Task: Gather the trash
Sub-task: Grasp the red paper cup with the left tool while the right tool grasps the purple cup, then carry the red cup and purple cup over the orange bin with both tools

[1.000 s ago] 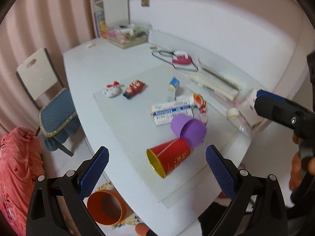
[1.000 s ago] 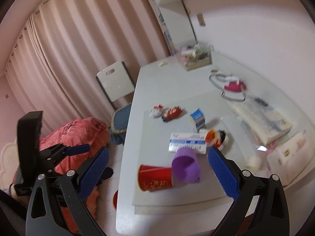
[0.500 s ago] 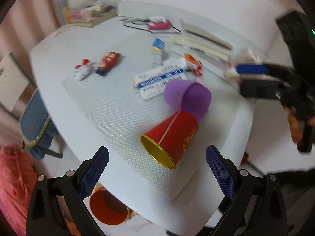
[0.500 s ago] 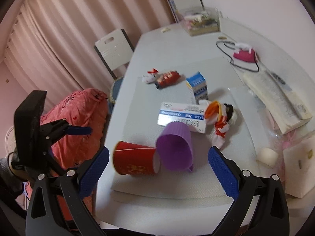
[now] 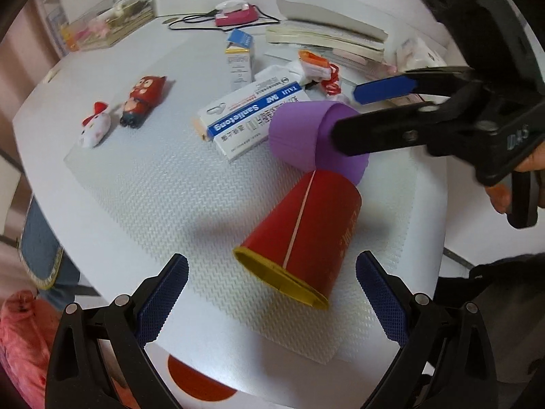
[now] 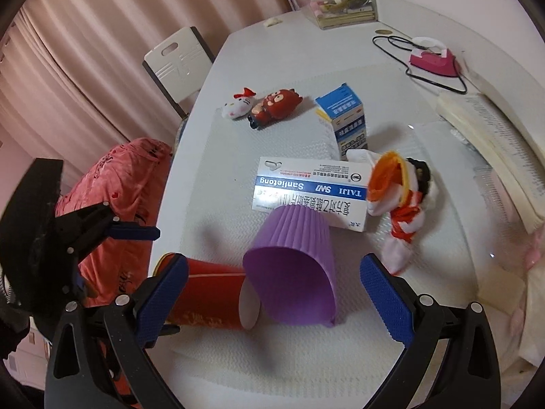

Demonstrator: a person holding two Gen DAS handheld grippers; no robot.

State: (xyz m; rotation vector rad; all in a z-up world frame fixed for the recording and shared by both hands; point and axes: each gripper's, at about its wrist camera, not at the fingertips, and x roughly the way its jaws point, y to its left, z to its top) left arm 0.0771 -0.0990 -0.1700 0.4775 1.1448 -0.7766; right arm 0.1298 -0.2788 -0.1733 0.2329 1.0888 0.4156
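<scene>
A red paper cup (image 5: 299,238) lies on its side on the white mat, its mouth toward my left gripper (image 5: 272,303), which is open just in front of it. A purple cup (image 6: 293,266) lies against the red cup (image 6: 204,296), mouth toward my right gripper (image 6: 272,293), which is open around it without touching. The purple cup also shows in the left wrist view (image 5: 299,136) with the right gripper (image 5: 385,102) over it. A white and blue medicine box (image 6: 310,191), a small blue carton (image 6: 344,116) and crumpled orange and white wrappers (image 6: 395,191) lie beyond.
Two small toys (image 6: 262,102) lie at the mat's far side. A pink iron (image 6: 432,58) with its cord, an open book (image 6: 487,119) and a clear box (image 6: 337,0) stand farther back. An orange bin (image 5: 194,378) is under the table edge. A chair (image 6: 177,61) stands left.
Both grippers have moved down and closer to the cups. The right gripper now straddles the purple cup; the left gripper has come near the red cup's mouth.
</scene>
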